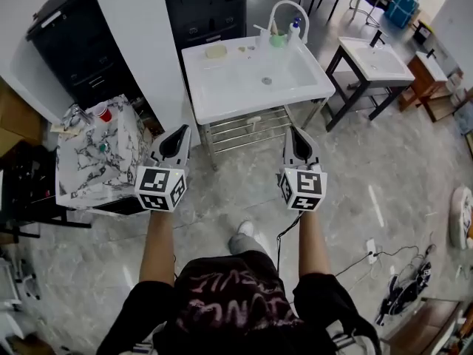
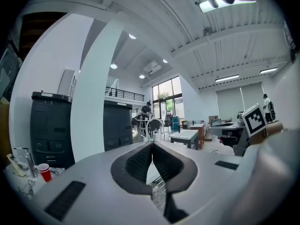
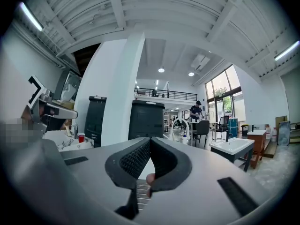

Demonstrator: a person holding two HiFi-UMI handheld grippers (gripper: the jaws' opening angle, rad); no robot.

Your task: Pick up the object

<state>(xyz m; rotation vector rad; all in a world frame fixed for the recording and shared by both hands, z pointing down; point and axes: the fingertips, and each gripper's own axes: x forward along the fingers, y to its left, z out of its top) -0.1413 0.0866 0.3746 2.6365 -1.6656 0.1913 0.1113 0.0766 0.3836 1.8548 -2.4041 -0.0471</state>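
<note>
Getting ready to grab the thing
Both the left gripper [image 1: 180, 129] and the right gripper [image 1: 294, 131] have jaws pressed together, holding nothing. The thing likely sits on the far white sink table [image 1: 222, 87], maybe the round tan piece [image 1: 216, 51]. Step closer, then spread the jaws.

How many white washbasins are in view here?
2. A large white rectangular washbasin straight ahead; a smaller one on a dark frame to its right. More may be hidden.
</note>
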